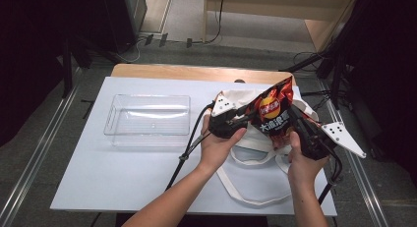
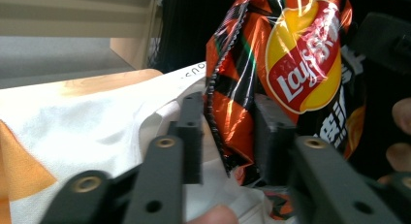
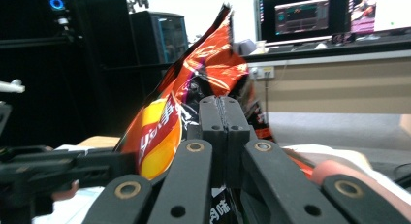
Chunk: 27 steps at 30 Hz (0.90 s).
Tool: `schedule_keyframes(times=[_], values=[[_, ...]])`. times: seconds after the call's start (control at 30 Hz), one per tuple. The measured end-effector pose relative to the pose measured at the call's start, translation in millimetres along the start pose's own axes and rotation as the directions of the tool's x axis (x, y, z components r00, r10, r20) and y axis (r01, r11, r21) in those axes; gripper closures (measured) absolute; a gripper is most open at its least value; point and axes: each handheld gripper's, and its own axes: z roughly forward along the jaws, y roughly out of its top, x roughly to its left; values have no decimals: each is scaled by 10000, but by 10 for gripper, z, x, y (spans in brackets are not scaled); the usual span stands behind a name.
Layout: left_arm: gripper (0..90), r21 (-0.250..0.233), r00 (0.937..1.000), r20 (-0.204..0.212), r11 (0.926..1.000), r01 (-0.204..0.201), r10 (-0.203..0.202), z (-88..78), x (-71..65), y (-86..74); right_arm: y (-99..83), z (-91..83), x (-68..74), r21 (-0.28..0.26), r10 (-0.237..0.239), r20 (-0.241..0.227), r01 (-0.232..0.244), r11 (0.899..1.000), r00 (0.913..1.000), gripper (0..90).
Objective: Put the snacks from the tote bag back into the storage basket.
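A red and black chip bag (image 1: 273,109) with a yellow logo hangs upright over a white tote bag (image 1: 237,96) on the table. My left gripper (image 1: 246,120) grips the chip bag's left edge; in the left gripper view its jaws (image 2: 228,132) close on the crimped side of the chip bag (image 2: 295,64), with the tote bag's cloth (image 2: 97,122) behind. My right gripper (image 1: 295,120) holds the right edge. In the right gripper view that gripper (image 3: 224,117) has its jaws pressed together on the chip bag (image 3: 194,73).
A clear plastic tray (image 1: 147,96) stands on the white tabletop (image 1: 123,173) to the left of the tote bag. The tote bag's straps (image 1: 255,163) loop toward the front edge. Cables trail from both grippers. Dark stands flank the table.
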Motion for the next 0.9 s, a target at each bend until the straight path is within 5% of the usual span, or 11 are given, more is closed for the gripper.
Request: schedule_keyframes(times=[0.17,0.37,0.5,0.7,0.9], values=[[843,-264,9997,36,9994,243,-243,-71,42,70,-5,-29,60,75,-212,150,211,9997,9997,900],[900,-353,9987,487,9993,-148,165,-144,20,146,-53,-68,35,285,-167,245,160,9995,9996,900],[900,-382,9978,633,9991,-185,209,-169,22,159,-55,-106,16,477,-266,113,261,9985,9996,830],[900,-613,9955,801,9970,-466,514,-227,-21,224,-115,-157,7,557,-568,199,556,9969,9982,574],[900,-768,9946,780,9951,-626,686,-293,-18,293,-192,-230,-21,632,-722,28,718,9954,9974,437]])
